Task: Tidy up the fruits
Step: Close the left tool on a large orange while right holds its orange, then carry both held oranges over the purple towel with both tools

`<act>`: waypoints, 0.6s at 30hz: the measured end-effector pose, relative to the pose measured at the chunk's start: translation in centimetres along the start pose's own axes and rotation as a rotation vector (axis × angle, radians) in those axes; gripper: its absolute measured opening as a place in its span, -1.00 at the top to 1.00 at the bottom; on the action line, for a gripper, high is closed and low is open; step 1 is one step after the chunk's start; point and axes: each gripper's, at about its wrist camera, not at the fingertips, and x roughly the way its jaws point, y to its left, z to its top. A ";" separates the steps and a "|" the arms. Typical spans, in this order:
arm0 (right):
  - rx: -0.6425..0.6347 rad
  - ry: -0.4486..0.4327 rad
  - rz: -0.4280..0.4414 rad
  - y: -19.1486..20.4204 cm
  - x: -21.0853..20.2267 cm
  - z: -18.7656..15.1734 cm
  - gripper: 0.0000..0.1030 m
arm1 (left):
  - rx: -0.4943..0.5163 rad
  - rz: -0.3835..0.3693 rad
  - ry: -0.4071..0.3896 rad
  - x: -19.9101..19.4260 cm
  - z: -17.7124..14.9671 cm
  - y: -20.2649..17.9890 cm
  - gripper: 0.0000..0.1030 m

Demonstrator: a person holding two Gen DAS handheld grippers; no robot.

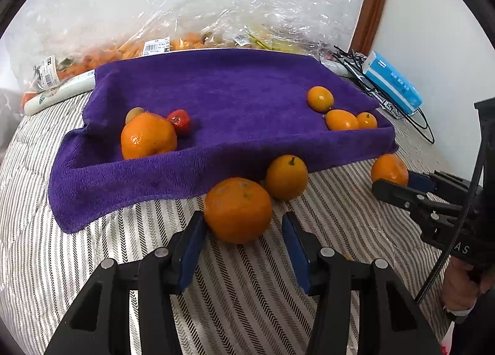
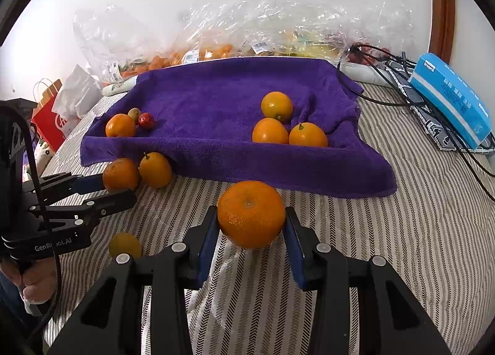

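My left gripper (image 1: 242, 215) stands open around an orange (image 1: 238, 209) lying on the striped cloth: the left pad touches it and a gap shows at the right pad. My right gripper (image 2: 251, 211) is shut on another orange (image 2: 250, 214), with both blue pads against its sides. In front lies a purple towel (image 1: 232, 92). On it sit a big orange (image 1: 148, 135), a small red fruit (image 1: 179, 119) and a greenish one at the left, and three yellow-orange fruits (image 2: 270, 130) at the right. A stemmed fruit (image 1: 286, 177) rests at the towel's front edge.
Crinkled clear plastic bags (image 1: 216, 14) of fruit pile up against the wall behind the towel. A blue tissue pack (image 2: 451, 98) and black cables (image 2: 386, 101) lie at the right. A red paper bag (image 2: 49, 119) stands at the left. One small yellow fruit (image 2: 125, 245) lies near my right gripper's left finger.
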 end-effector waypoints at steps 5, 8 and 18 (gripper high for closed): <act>0.000 -0.001 -0.004 0.0 0.0 0.0 0.20 | -0.027 -0.027 -0.001 -0.1 0.0 0.5 0.21; 0.003 -0.002 -0.006 -0.1 -0.1 0.0 0.20 | -0.031 -0.032 -0.001 -0.2 -0.1 0.6 0.21; 0.008 -0.011 -0.005 -0.1 -0.5 0.1 0.20 | -0.104 -0.100 -0.021 -1.3 -0.5 1.9 0.21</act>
